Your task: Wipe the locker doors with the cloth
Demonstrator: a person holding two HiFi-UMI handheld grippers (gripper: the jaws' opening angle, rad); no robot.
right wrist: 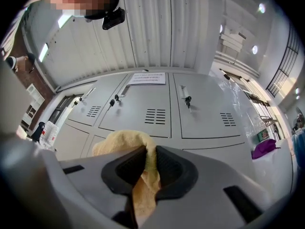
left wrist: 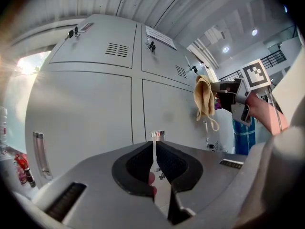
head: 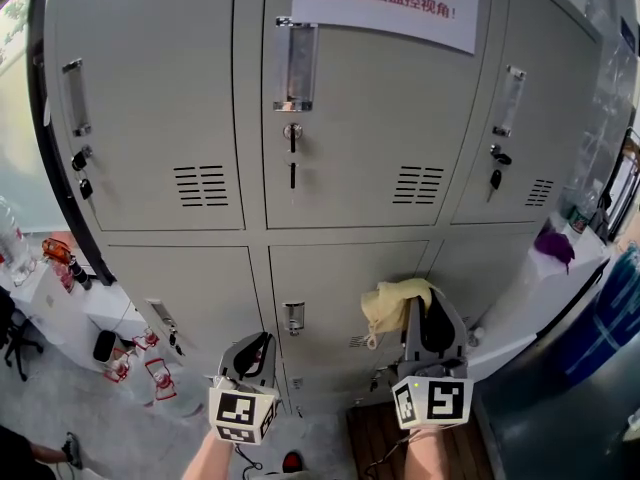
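Grey metal locker doors (head: 350,138) fill the head view in two rows. A crumpled yellow cloth (head: 393,304) hangs in front of the lower middle door (head: 340,298), and my right gripper (head: 424,320) is shut on it. In the right gripper view the cloth (right wrist: 123,143) bulges over the closed jaws of that gripper (right wrist: 148,150), with the upper doors (right wrist: 147,109) beyond. My left gripper (head: 253,354) is lower left, shut and holding nothing. In the left gripper view that gripper (left wrist: 155,146) points at the lower doors (left wrist: 90,109), with the cloth (left wrist: 205,97) to the right.
A white paper notice (head: 386,2) is stuck on the upper middle door. Keys hang in the locks (head: 292,134). A white shelf with bottles (head: 62,268) stands at the left. A white counter with a purple item (head: 554,245) is at the right. A wooden board (head: 375,436) lies below.
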